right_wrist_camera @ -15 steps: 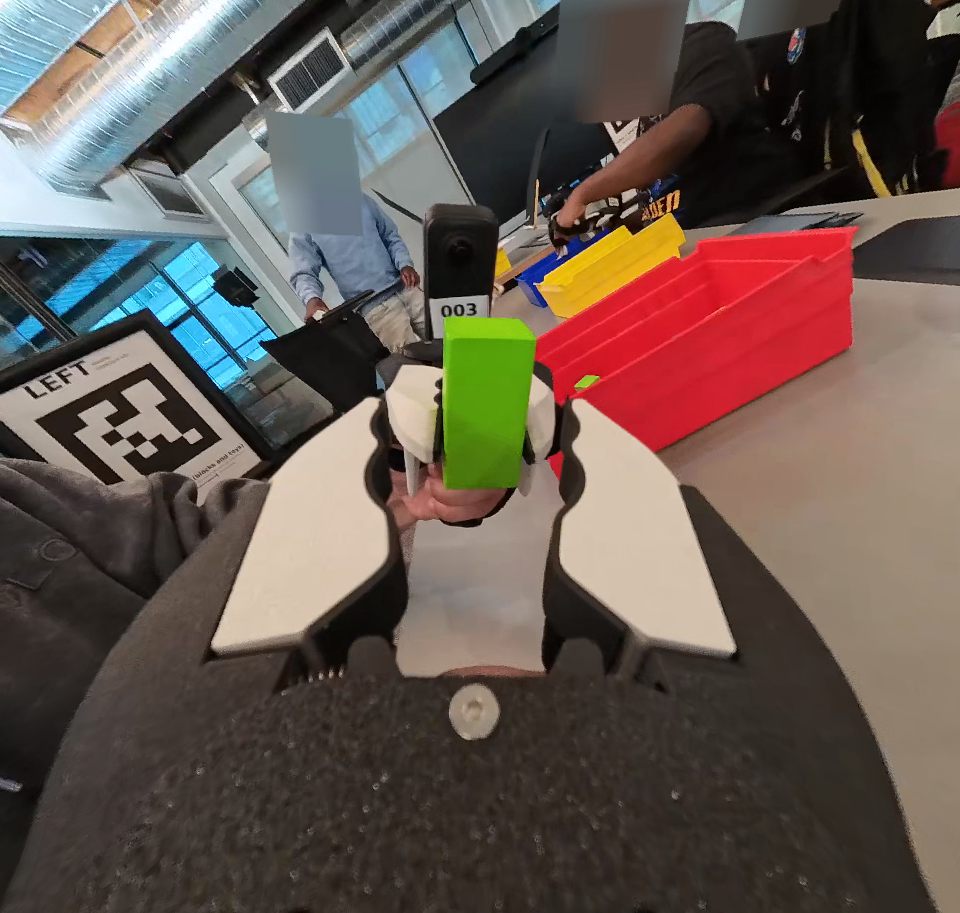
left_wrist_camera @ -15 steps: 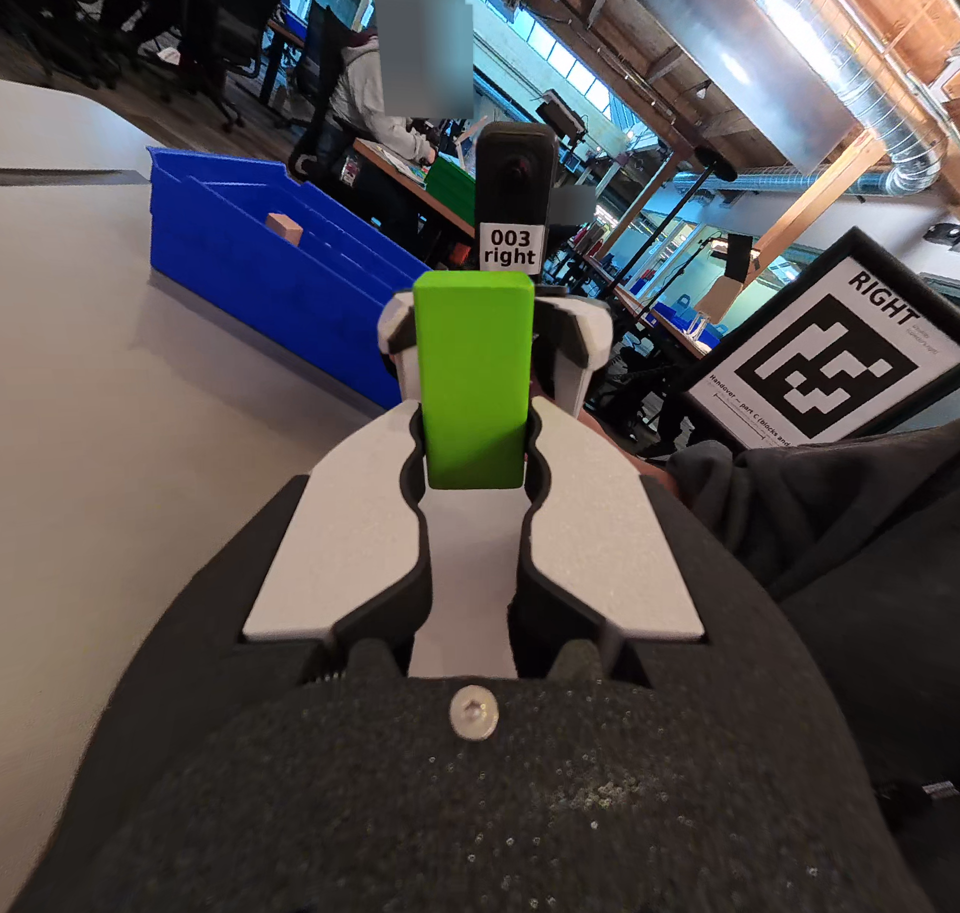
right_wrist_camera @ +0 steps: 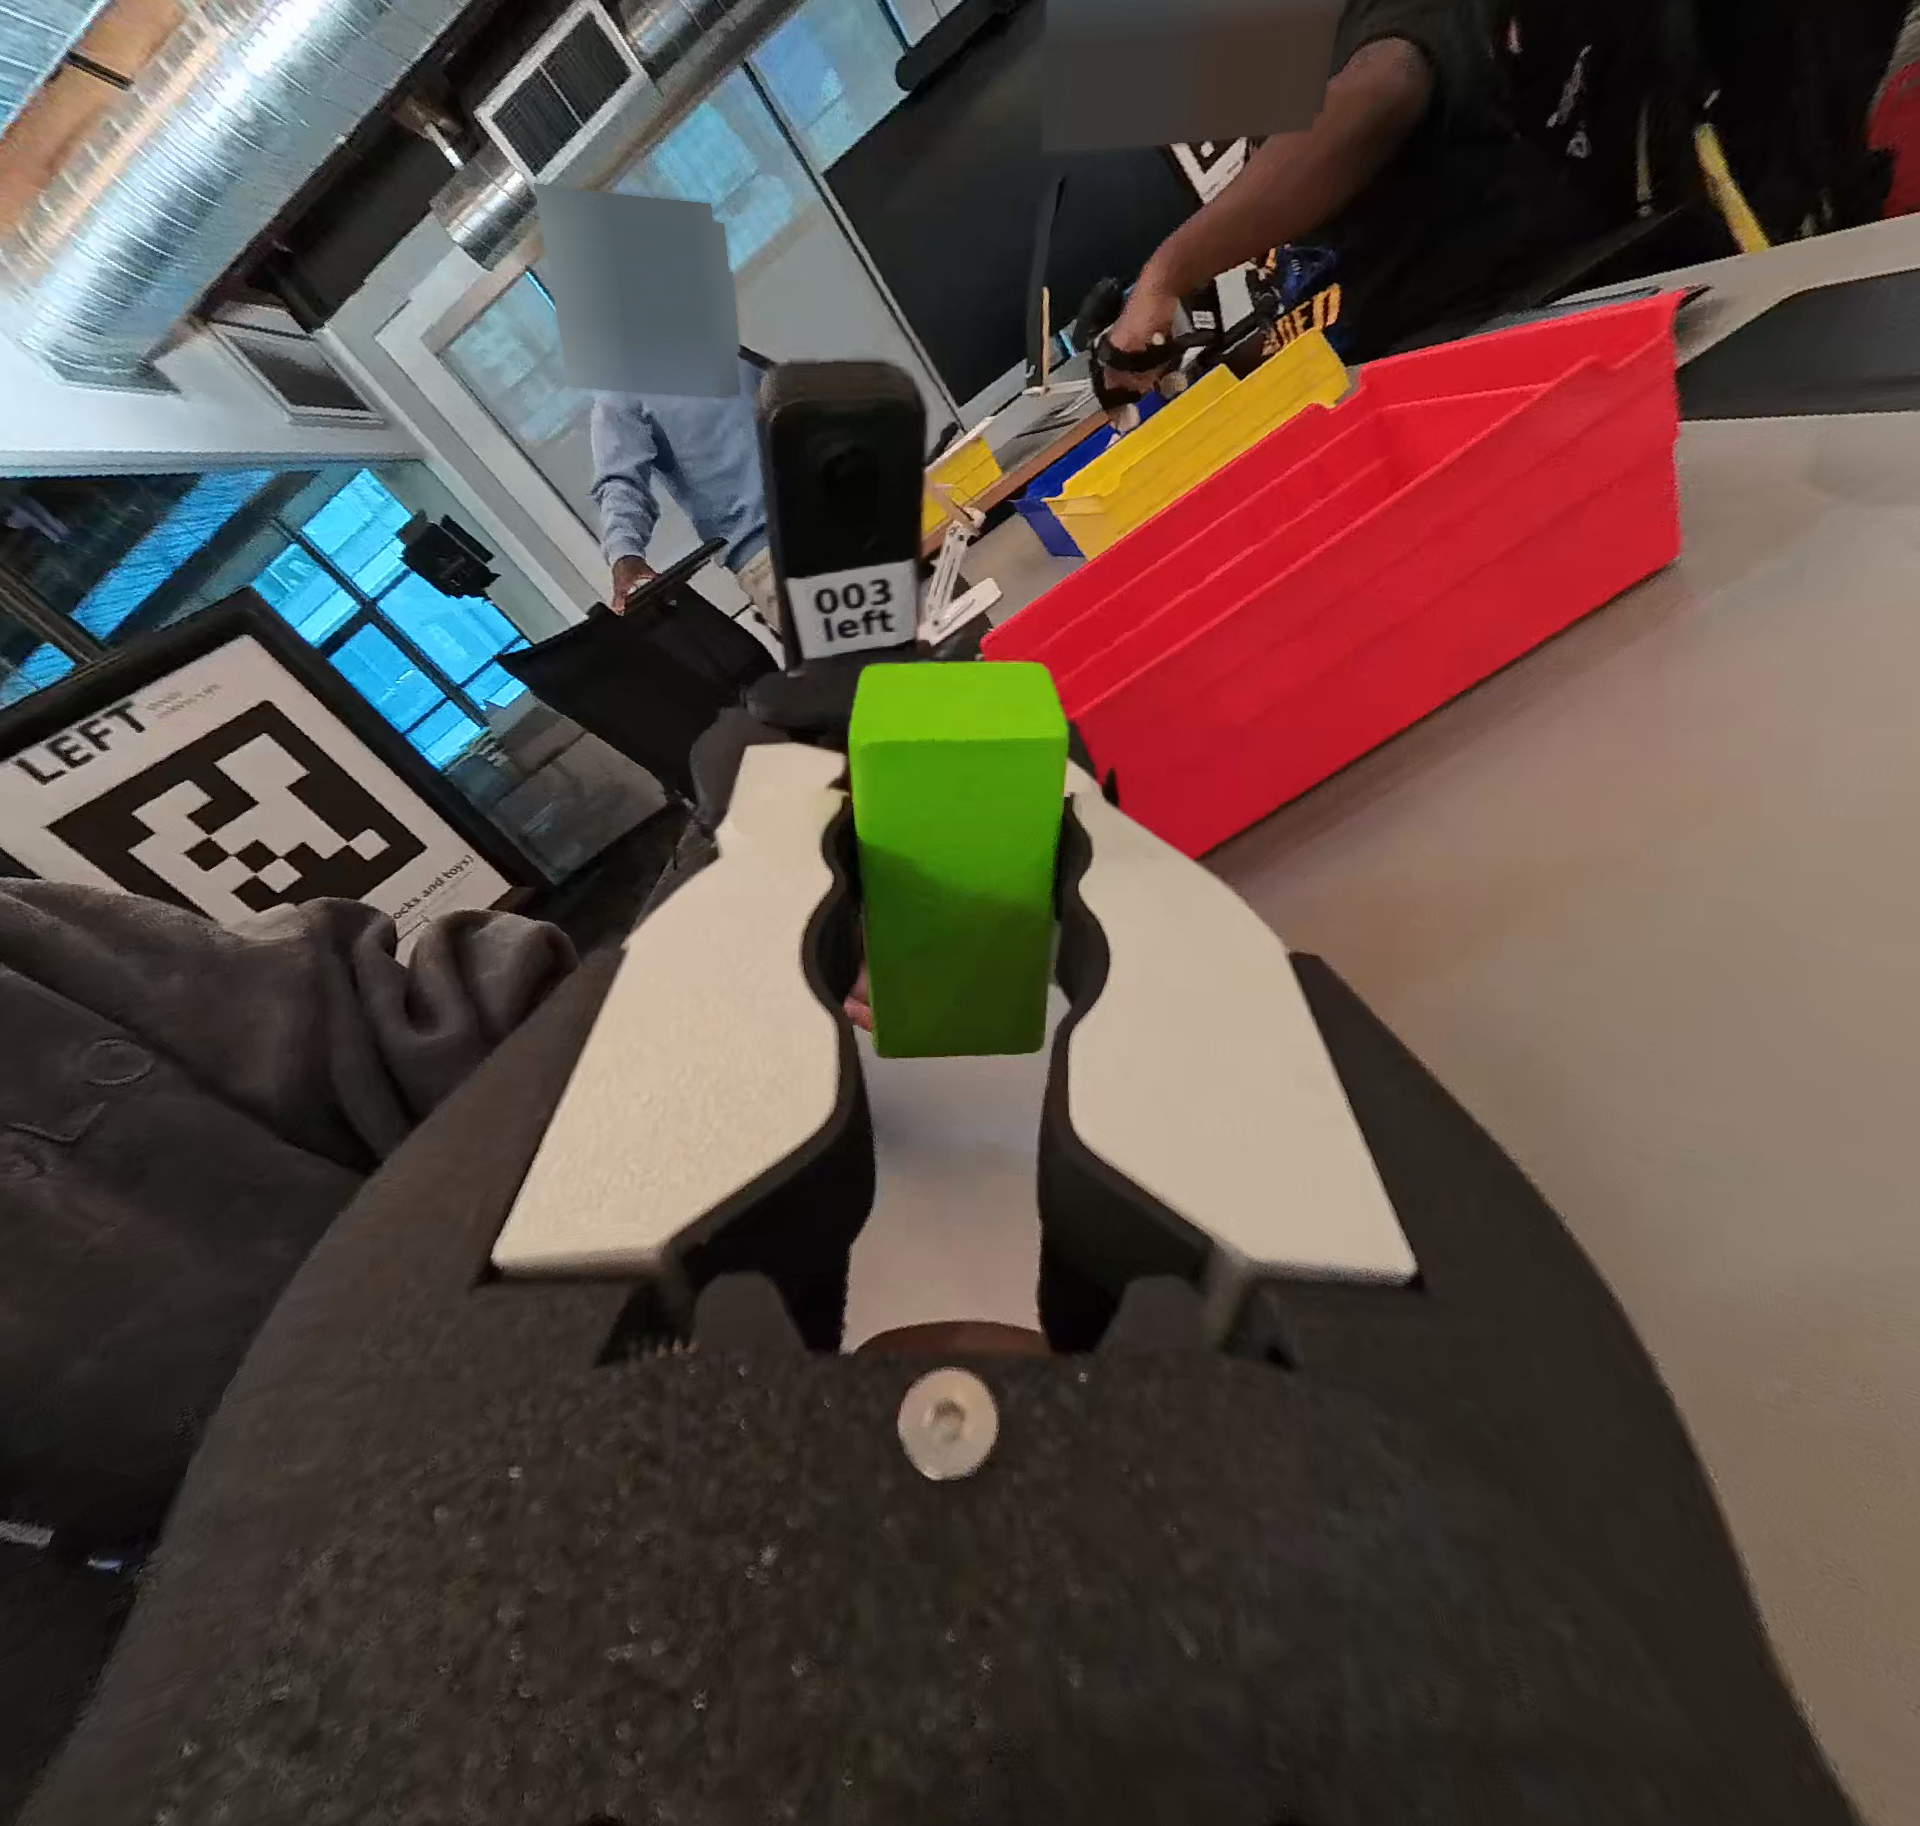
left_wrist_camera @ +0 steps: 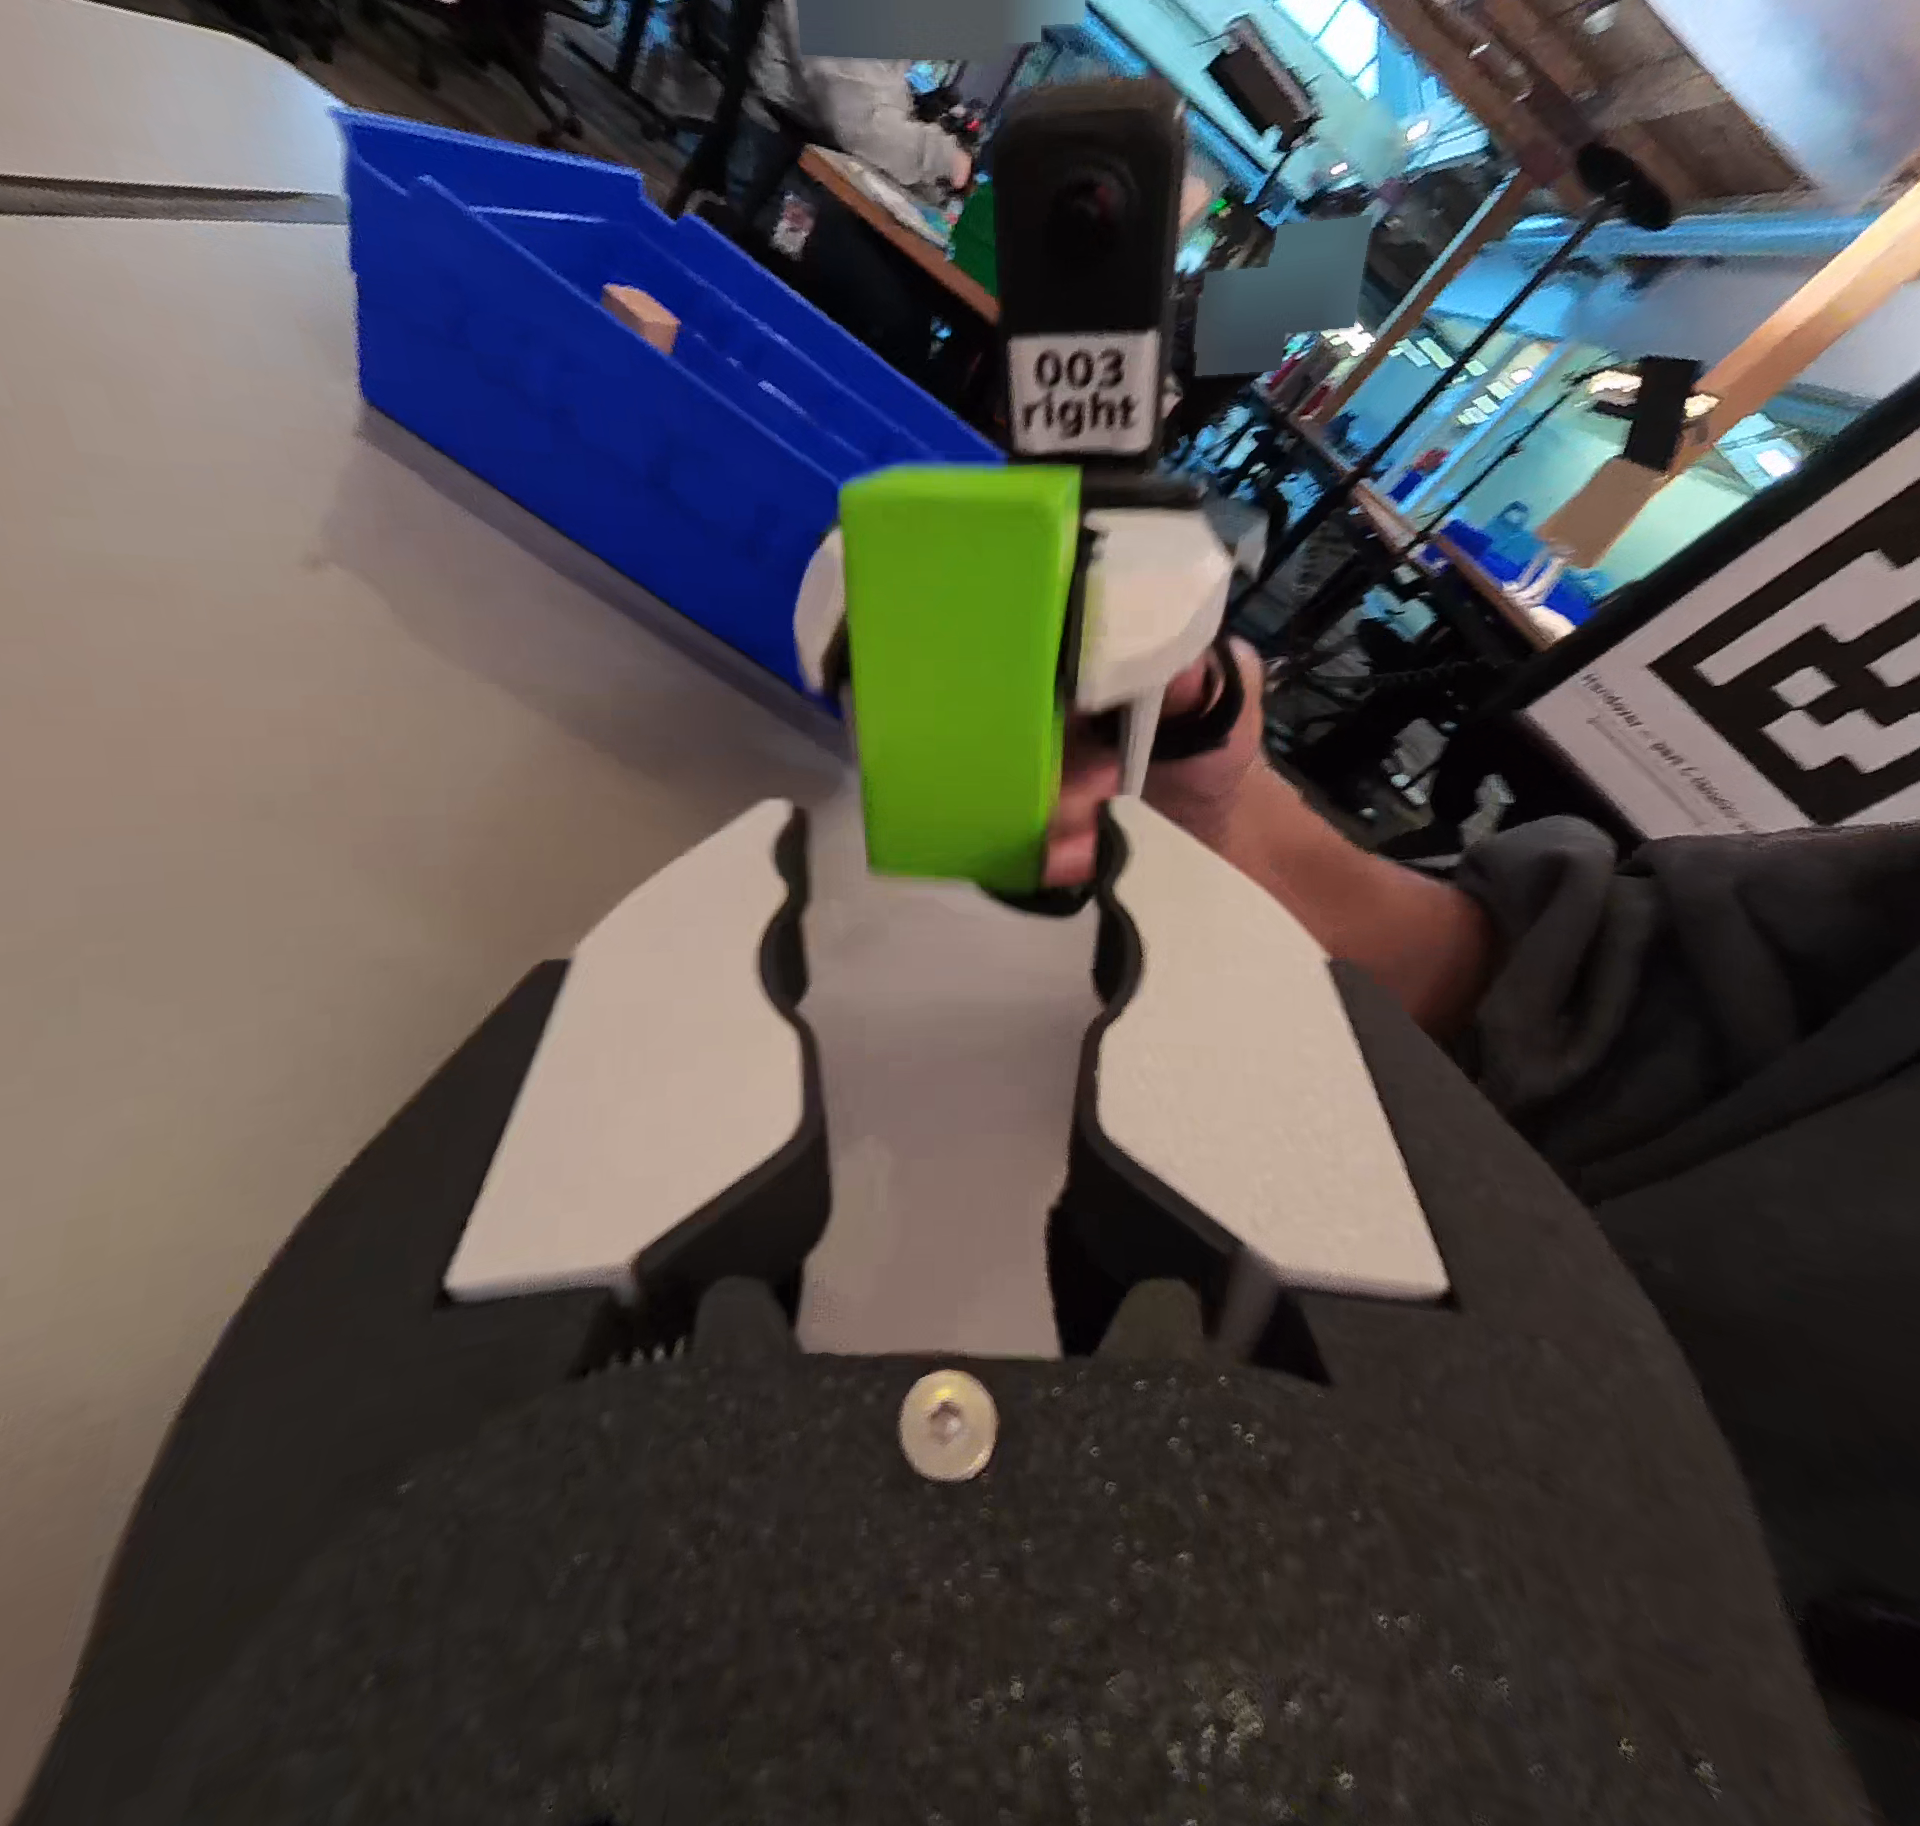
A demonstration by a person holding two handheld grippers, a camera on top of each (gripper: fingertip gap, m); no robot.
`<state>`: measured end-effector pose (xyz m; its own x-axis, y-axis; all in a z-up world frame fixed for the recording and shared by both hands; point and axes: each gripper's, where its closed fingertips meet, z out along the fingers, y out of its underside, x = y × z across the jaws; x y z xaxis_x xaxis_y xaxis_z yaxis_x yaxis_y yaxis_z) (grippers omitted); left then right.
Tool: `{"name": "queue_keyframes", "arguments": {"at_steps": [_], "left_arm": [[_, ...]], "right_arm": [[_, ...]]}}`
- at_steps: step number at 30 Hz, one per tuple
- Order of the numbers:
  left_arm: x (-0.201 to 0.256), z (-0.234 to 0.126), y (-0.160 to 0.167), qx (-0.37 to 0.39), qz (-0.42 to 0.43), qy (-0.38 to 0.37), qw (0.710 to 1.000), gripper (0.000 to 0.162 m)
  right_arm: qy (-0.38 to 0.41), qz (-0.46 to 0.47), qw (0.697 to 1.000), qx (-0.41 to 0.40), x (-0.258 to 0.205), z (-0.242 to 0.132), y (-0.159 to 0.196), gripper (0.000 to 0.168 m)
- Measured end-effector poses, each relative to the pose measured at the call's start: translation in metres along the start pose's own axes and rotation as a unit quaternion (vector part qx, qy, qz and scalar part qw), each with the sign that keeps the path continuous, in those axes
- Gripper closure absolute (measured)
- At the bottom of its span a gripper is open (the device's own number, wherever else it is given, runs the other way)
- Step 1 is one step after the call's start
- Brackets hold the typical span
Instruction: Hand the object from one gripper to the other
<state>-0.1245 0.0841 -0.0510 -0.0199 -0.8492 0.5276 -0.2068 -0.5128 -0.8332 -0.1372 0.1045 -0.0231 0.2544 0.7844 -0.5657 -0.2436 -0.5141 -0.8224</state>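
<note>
A bright green rectangular block (right_wrist_camera: 956,935) stands upright between the fingers of my right gripper (right_wrist_camera: 956,820), which is shut on its sides. In the left wrist view the same block (left_wrist_camera: 956,675) is held by the right gripper (left_wrist_camera: 977,623) facing me, a hand behind it. My left gripper (left_wrist_camera: 951,841) is open, its fingers (left_wrist_camera: 665,1049) spread with small gaps either side of the block's lower end, not touching it. In the right wrist view the left gripper is mostly hidden behind the block; only its black camera (right_wrist_camera: 842,488) shows above.
A blue bin (left_wrist_camera: 582,405) holding a tan block (left_wrist_camera: 639,316) stands on the grey table (left_wrist_camera: 208,737) to the left. A red bin (right_wrist_camera: 1351,613) and a yellow bin (right_wrist_camera: 1195,446) stand at the right. Framed marker boards (left_wrist_camera: 1818,654) (right_wrist_camera: 229,820) stand behind. People work at other tables.
The block has changed hands: my right gripper closed on it and my left gripper opened and drew back a little.
</note>
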Motion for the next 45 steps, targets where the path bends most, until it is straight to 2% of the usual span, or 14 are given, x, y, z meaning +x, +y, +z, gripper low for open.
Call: {"name": "queue_keyframes", "arguments": {"at_steps": [1,5,8,11,15,17,22,25,27,31,37,41,43,45], "left_arm": [[0.000,-0.004,0.007,-0.009,0.007,-0.010,1.000,0.102],[0.006,-0.026,0.034,-0.005,-0.006,-0.017,1.000,0.106],[0.018,-0.047,0.057,0.019,-0.044,-0.012,0.999,0.107],[0.022,-0.064,0.078,0.038,-0.054,-0.039,0.997,0.114],[0.030,-0.075,0.087,0.039,-0.046,-0.055,0.997,0.114],[0.024,-0.078,0.085,0.034,-0.015,-0.086,0.996,0.114],[0.019,-0.080,0.091,0.014,-0.019,-0.087,0.996,0.116],[0.011,-0.086,0.089,0.014,-0.002,-0.113,0.993,0.117],[0.009,-0.088,0.088,0.017,-0.007,-0.116,0.993,0.117],[0.009,-0.090,0.090,0.017,-0.012,-0.114,0.993,0.117],[0.005,-0.088,0.097,0.001,-0.006,-0.121,0.993,0.117],[0.006,-0.088,0.096,0.003,-0.009,-0.116,0.993,0.117],[0.007,-0.089,0.095,0.006,-0.010,-0.113,0.993,0.117],[0.009,-0.089,0.095,0.007,-0.010,-0.110,0.994,0.117]], "right_arm": [[0.003,-0.002,1.000,0.004,0.000,-0.005,-0.003,0.133],[0.057,-0.034,0.997,0.031,0.002,-0.048,-0.038,0.133],[0.157,-0.062,0.984,0.058,0.011,-0.107,-0.083,0.133],[0.278,-0.089,0.956,0.030,0.034,-0.170,-0.118,0.133],[0.421,-0.198,0.875,-0.137,0.105,-0.236,-0.140,0.133],[0.428,-0.217,0.846,-0.235,0.151,-0.252,-0.135,0.133],[0.374,-0.236,0.762,-0.473,0.235,-0.273,-0.082,0.133],[0.363,-0.235,0.721,-0.542,0.264,-0.276,-0.064,0.133],[0.356,-0.200,0.723,-0.557,0.276,-0.275,-0.055,0.133],[0.373,-0.146,0.690,-0.603,0.297,-0.293,-0.039,0.133],[0.355,-0.126,0.683,-0.626,0.302,-0.291,-0.021,0.133],[0.360,-0.123,0.697,-0.608,0.303,-0.289,-0.022,0.133],[0.382,-0.116,0.704,-0.588,0.295,-0.290,-0.034,0.117],[0.410,-0.112,0.746,-0.513,0.267,-0.275,-0.066,0.114]]}}
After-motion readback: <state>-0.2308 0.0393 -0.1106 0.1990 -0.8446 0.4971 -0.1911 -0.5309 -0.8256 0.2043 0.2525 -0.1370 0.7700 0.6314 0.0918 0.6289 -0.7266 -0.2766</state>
